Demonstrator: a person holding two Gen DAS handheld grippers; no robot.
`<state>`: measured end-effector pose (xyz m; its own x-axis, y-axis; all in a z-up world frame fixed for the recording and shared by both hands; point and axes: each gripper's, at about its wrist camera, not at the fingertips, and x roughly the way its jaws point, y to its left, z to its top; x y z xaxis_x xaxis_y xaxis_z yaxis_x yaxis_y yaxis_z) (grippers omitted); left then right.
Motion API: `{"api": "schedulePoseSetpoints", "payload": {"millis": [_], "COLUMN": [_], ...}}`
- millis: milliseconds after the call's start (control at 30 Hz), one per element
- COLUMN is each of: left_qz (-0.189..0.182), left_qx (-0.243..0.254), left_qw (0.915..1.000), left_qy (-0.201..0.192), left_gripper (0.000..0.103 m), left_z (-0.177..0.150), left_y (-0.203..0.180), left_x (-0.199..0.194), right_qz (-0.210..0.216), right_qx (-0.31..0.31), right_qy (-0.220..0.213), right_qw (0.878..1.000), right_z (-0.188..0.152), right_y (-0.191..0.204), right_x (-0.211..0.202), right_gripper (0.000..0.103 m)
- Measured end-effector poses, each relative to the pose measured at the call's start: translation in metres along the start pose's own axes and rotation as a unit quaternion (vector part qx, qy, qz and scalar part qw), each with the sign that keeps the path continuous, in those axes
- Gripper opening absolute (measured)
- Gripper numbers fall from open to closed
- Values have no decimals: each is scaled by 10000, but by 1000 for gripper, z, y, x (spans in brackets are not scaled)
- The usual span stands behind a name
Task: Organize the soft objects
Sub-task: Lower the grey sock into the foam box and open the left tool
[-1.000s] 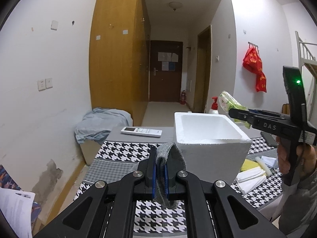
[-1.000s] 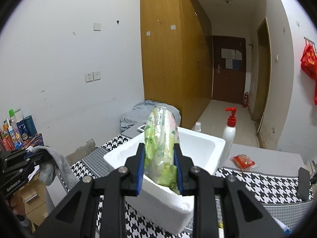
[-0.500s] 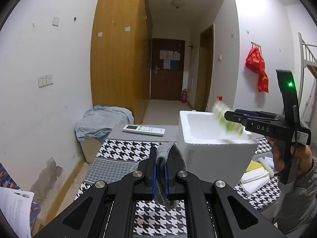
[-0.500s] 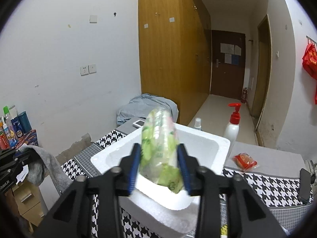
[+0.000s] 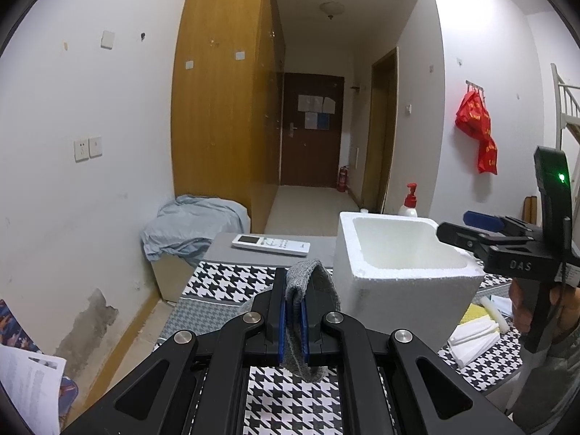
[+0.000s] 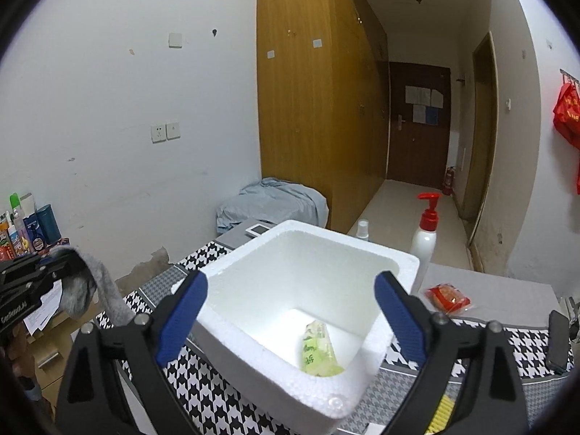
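A white foam box stands on the houndstooth table; it also shows in the left wrist view. A green plastic packet lies on the box floor. My right gripper is open and empty above the box; it shows from the side in the left wrist view. My left gripper is shut on a grey knitted sock and holds it left of the box; the sock hangs from it in the right wrist view.
A white remote lies behind the sock. A pump bottle, a small spray bottle and a red snack packet stand behind the box. White cloths and a yellow sponge lie right of it. A phone lies far right.
My right gripper opened and let go of the green packet, which dropped into the foam box. My left gripper still holds the sock, nearly still.
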<state>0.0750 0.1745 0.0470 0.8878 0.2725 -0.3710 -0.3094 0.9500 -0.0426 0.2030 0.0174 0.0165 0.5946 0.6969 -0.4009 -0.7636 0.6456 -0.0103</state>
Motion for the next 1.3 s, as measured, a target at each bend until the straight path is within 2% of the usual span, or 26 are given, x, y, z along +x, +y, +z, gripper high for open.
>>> {"api": "schedulePoseSetpoints", "payload": {"millis": [167, 300, 633, 1067, 1300], "left_qz": [5, -79, -327, -1063, -1359], "left_qx": [-7, 77, 282, 518, 580], "left_qw": [10000, 9998, 9982, 9920, 9887], "left_qy": [-63, -160, -407, -441, -264], "left_gripper": [6, 6, 6, 6, 6], "left_z": [8, 18, 56, 83, 84], "left_y": [0, -4, -20, -52, -69], "left_x": [0, -1, 5, 22, 41], "right_qz": [-43, -130, -333, -741, -1010], "right_qx": [51, 93, 62, 135, 310], "right_qy": [1, -34, -152, -84, -132], "right_qw": [10000, 9999, 9993, 9971, 9943], "right_z": [-3, -7, -20, -52, -62], "right_y": [-6, -12, -21, -19, -24], "right_x": [-4, -13, -43, -61, -78], "right_gripper": [96, 102, 102, 102, 102]}}
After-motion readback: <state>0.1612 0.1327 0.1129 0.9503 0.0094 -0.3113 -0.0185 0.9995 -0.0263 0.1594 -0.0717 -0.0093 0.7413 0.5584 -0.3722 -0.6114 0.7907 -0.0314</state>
